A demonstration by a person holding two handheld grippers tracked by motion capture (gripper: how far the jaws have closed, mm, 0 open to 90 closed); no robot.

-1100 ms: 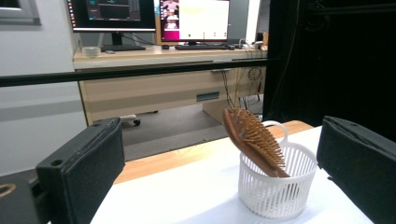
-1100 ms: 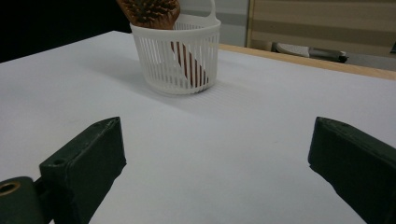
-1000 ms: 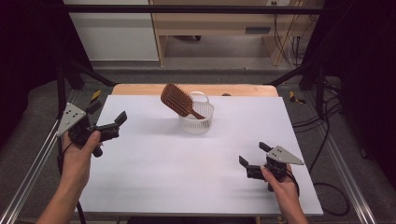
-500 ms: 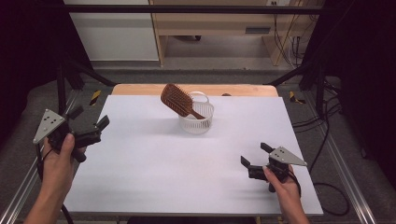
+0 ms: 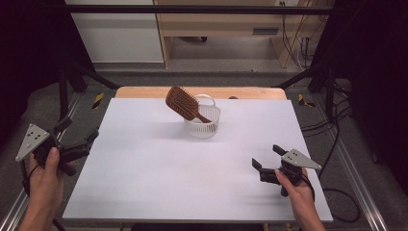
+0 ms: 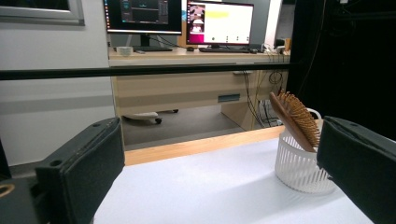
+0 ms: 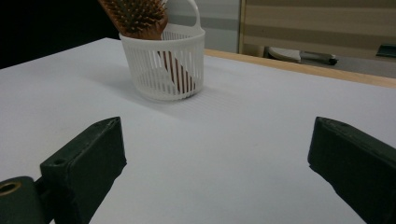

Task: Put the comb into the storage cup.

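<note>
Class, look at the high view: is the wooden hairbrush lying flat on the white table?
No, the hairbrush stands tilted with its handle down inside the white basket, its bristled head sticking out above the rim.

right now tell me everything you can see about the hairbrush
The hairbrush is a brown paddle brush that looks wooden, with rows of pale-tipped bristle pins on its flat face. It stands handle-down in the white slotted basket, tilted, its head sticking out above the rim and leaning toward the table's left. The handle shows through the basket's slots in the right gripper view. Nothing but the basket touches it; both grippers are well away from it, jaws open.
</note>
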